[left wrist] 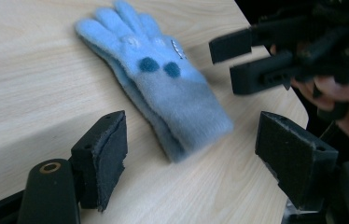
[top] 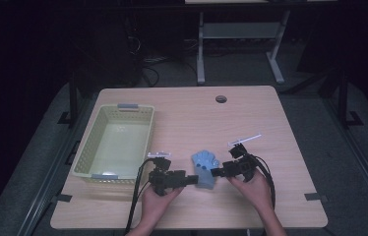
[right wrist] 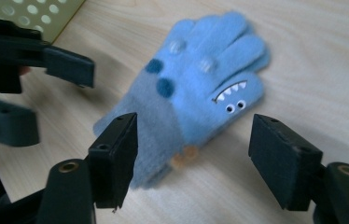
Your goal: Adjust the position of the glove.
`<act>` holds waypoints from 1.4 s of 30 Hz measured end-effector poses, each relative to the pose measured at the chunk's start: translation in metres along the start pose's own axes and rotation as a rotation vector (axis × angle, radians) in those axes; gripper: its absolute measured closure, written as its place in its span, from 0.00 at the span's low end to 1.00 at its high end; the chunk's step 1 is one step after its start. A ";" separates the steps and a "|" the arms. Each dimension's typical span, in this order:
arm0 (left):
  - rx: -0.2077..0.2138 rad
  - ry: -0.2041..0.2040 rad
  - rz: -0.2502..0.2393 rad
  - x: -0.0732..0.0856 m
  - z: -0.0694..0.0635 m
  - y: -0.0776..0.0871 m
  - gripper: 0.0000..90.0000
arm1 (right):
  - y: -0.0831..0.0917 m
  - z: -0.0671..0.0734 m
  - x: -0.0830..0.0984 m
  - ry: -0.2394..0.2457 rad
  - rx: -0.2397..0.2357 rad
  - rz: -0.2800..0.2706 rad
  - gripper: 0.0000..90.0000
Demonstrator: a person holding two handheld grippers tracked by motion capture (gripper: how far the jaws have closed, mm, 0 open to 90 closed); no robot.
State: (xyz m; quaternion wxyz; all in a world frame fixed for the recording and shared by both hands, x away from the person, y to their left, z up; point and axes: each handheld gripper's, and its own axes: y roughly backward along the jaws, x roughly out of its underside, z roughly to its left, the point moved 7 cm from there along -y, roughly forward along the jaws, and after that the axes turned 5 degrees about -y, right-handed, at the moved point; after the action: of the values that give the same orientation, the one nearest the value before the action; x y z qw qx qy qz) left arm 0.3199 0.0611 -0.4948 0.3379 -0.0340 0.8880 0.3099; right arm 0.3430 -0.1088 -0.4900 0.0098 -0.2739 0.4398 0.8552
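Here is the light wooden desk, and down at its six o'clock edge lies the soft blue knitted glove with darker blue spots and a little toothy monster face, flat on the wood, its woolly tips aimed towards twelve o'clock and its grey-blue cuff towards the person. The left hand-held gripper comes at it from nine o'clock, jaws spread wide; in the left gripper view the glove lies ahead of the two black pads, nothing pinched, with the cuff end nearest the gap. The right hand-held gripper closes in from three o'clock, and its jaws too stand wide apart; in the right gripper view the glove stretches out beyond the jaws, the cuff reaching down beside the left-hand pad, though contact there is hard to judge. The two gripper tips sit just beside the cuff, one on each side. Off at nine o'clock on the desk sits the pale green perforated plastic basket, well apart from the glove.
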 end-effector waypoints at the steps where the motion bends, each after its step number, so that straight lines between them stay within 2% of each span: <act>1: -0.003 0.022 0.006 -0.002 0.002 -0.004 0.29 | -0.002 0.001 0.004 -0.017 -0.007 0.001 0.39; 5: -0.010 0.057 0.012 -0.004 0.007 -0.010 0.32 | -0.005 0.002 0.010 -0.038 -0.026 -0.004 0.43; 7: 0.001 0.070 0.021 -0.004 0.008 -0.013 0.34 | -0.008 0.002 0.012 -0.055 -0.035 -0.002 0.45; 12: 0.003 0.065 0.033 -0.006 0.009 -0.018 0.40 | -0.011 0.000 0.015 -0.087 -0.056 -0.007 0.47; 17: 0.005 0.087 0.055 -0.004 0.015 -0.023 0.46 | -0.015 0.000 0.016 -0.122 -0.078 -0.004 0.49; 20: 0.003 0.077 0.062 -0.003 0.013 -0.025 0.51 | -0.016 0.001 0.017 -0.135 -0.081 0.000 0.50; 26: 0.005 0.055 0.073 -0.001 0.013 -0.028 0.61 | -0.021 0.003 0.017 -0.126 -0.082 -0.008 0.54; 33: 0.026 0.061 0.087 0.001 0.012 -0.031 0.68 | -0.025 0.007 0.019 -0.130 -0.082 -0.026 0.63; 39: 0.047 0.085 0.092 0.001 0.014 -0.032 0.71 | -0.027 0.009 0.019 -0.135 -0.085 -0.034 0.68; 42: 0.065 0.111 0.091 0.000 0.015 -0.033 0.73 | -0.029 0.009 0.019 -0.135 -0.088 -0.038 0.70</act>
State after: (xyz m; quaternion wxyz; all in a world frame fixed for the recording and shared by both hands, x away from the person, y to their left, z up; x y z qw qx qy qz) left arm 0.3375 0.0426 -0.5210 0.2746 0.0004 0.9157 0.2935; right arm 0.3298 -0.0887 -0.5163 0.0435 -0.2242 0.3948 0.8899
